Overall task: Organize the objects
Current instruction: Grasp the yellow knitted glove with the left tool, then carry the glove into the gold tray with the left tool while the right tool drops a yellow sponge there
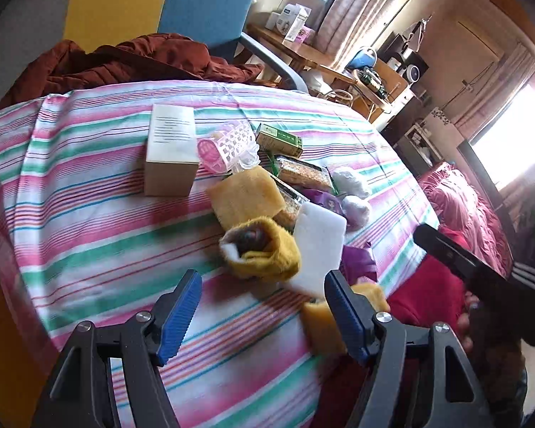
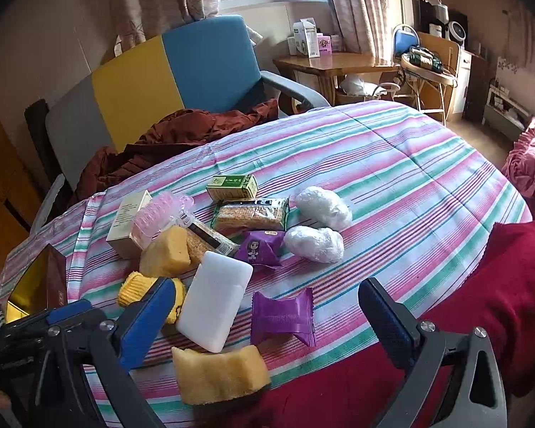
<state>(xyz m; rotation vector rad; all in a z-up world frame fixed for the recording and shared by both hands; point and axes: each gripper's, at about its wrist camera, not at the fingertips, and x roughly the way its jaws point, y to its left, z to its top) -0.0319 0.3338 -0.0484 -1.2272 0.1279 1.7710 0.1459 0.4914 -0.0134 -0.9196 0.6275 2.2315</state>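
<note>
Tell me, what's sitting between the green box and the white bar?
In the right wrist view, a clear-wrapped cracker pack lies just below the green box, and a purple snack packet sits between that pack and the white bar.

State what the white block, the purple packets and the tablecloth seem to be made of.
White block: likely foam sponge; matte, soft rounded edges.
Purple packets: plastic film; glossy, crimped ends.
Tablecloth: woven fabric; striped, creased.
</note>
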